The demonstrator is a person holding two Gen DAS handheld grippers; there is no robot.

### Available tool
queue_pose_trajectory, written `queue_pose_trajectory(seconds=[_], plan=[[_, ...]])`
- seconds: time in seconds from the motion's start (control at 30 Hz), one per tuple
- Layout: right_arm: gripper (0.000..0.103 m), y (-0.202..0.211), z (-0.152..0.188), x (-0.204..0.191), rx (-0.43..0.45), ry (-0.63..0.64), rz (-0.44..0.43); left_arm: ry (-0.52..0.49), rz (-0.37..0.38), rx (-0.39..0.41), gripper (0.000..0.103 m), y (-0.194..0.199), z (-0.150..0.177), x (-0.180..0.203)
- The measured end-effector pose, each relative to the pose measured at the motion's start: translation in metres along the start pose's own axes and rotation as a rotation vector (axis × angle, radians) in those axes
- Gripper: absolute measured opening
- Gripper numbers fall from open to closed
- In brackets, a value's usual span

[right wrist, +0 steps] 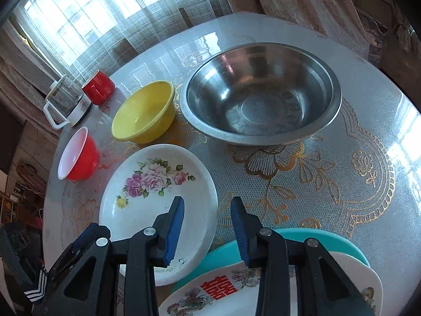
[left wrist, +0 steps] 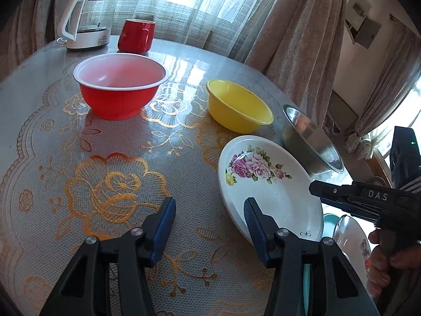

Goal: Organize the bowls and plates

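A white plate with pink roses (left wrist: 265,184) lies flat on the table. My left gripper (left wrist: 208,210) stands open low over its left rim, with one blue finger above the plate and the other above the tablecloth. My right gripper (right wrist: 208,217) is open too and straddles the same plate's (right wrist: 147,202) opposite rim without touching it. Farther back stand a red bowl (left wrist: 121,87), a yellow bowl (left wrist: 239,105) and a large steel bowl (right wrist: 263,94), all upright and empty. A white plate with a red character (right wrist: 218,289) rests on a teal plate (right wrist: 323,237) under the right gripper.
A red mug (left wrist: 136,35) and a glass kettle on a white base (left wrist: 86,18) stand at the far edge by the curtains. The round table (left wrist: 79,158) has a glossy lace-pattern cover. A hand (left wrist: 389,252) holds the right gripper at the table's right edge.
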State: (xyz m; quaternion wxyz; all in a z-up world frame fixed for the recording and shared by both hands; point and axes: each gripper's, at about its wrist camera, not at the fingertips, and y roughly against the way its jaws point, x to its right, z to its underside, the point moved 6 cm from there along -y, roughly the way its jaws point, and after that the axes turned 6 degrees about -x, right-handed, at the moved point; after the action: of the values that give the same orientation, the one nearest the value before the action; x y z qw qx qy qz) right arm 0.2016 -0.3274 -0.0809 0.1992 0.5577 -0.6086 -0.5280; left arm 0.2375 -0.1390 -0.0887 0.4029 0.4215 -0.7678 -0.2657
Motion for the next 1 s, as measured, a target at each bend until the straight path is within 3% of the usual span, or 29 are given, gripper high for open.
queue_pose_trajectory(seconds=[0.13,0.33,0.53,0.63,0.8,0.93,1.0], plan=[[0.025,-0.009,-0.003,-0.003,-0.014,0.013,0.014,0.011,0.033,-0.015,0.045,-0.001,0.000,-0.001],[0.024,-0.015,-0.001,-0.016,-0.038,0.043,0.008,0.015,0.013,-0.025,0.039,0.001,-0.003,-0.009],[0.024,-0.024,-0.004,-0.023,-0.050,0.048,-0.020,0.004,0.048,-0.054,0.038,0.001,-0.005,-0.012],[0.025,-0.031,-0.002,-0.025,-0.058,0.069,0.007,-0.014,0.034,-0.049,0.035,0.002,-0.004,-0.010],[0.022,-0.034,-0.004,-0.027,-0.047,0.079,0.026,-0.034,0.069,-0.074,0.023,-0.001,0.000,-0.004],[0.016,-0.033,-0.004,-0.029,-0.030,0.117,0.022,-0.099,-0.034,-0.036,0.024,0.001,0.000,-0.002],[0.015,-0.031,-0.001,-0.028,-0.033,0.100,-0.013,-0.090,-0.046,-0.034,0.023,0.002,-0.001,-0.005]])
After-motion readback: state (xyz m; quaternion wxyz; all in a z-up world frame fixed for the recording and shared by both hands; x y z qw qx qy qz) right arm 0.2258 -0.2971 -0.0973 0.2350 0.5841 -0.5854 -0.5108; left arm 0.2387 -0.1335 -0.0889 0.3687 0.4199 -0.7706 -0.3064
